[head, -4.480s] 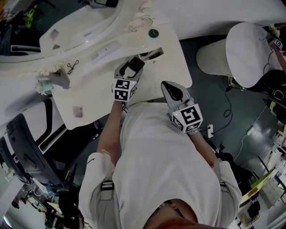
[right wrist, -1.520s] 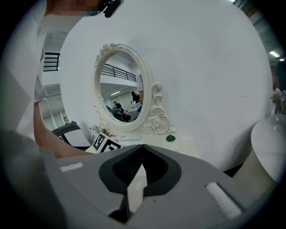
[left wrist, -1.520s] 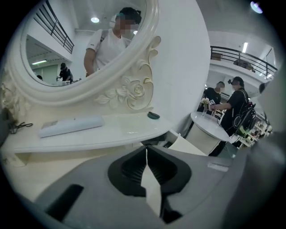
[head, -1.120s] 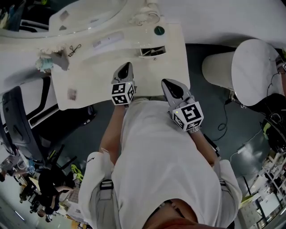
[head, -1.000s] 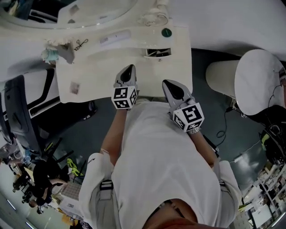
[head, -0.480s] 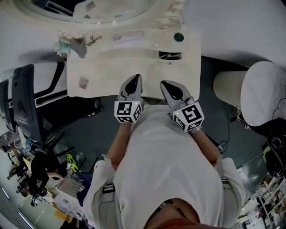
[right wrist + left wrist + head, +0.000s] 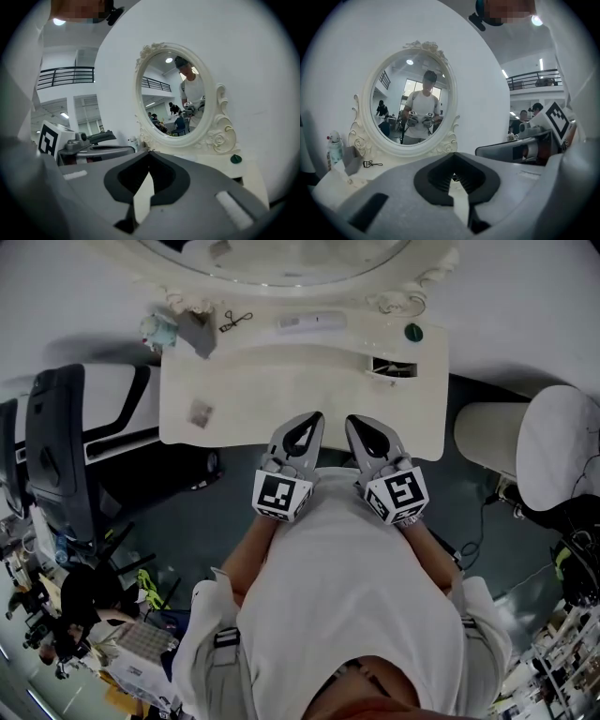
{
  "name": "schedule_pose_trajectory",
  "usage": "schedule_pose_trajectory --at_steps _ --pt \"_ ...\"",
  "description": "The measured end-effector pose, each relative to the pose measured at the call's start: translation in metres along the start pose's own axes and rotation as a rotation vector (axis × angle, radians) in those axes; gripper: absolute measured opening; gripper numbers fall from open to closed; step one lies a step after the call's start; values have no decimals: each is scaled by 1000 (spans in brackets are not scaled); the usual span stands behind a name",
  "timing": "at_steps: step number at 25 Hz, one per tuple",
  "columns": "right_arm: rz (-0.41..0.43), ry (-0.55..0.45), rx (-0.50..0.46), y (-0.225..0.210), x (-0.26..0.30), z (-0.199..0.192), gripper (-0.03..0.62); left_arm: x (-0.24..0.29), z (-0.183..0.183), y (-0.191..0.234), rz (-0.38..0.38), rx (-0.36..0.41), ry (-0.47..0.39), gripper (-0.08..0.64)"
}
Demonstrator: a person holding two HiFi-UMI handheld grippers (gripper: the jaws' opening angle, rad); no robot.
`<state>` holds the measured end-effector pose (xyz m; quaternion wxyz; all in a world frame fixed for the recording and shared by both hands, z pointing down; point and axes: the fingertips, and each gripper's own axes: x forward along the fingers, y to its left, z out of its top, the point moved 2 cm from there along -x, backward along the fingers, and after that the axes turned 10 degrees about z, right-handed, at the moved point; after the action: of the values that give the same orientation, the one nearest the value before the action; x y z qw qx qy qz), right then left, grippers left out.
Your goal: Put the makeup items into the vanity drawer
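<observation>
Up top in the head view sits one white vanity table (image 7: 281, 381) with one oval mirror (image 7: 281, 259). On it I count one eyelash curler (image 7: 237, 320), one white stick-shaped item (image 7: 311, 322), one dark green round lid (image 7: 412, 332) and one small square patch (image 7: 200, 412), all well apart. One little drawer (image 7: 394, 367) at the table's right end looks partly open. Two tongs, the left gripper (image 7: 309, 423) and right gripper (image 7: 356, 426), hover side by side mid-frame at the table's near edge, both clenched tight on nothing.
</observation>
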<state>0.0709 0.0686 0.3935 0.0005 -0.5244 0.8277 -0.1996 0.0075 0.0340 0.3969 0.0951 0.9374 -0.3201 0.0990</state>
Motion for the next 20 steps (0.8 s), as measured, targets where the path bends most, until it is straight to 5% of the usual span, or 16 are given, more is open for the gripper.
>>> schedule_pose_trajectory --at_steps 6,20 --pt "-15 32 -99 58 45 -3 7 -38 3 54 -2 -5 -32 0" --pt "-152 -25 -75 145 88 -16 6 -108 2 112 -134 43 -41 0"
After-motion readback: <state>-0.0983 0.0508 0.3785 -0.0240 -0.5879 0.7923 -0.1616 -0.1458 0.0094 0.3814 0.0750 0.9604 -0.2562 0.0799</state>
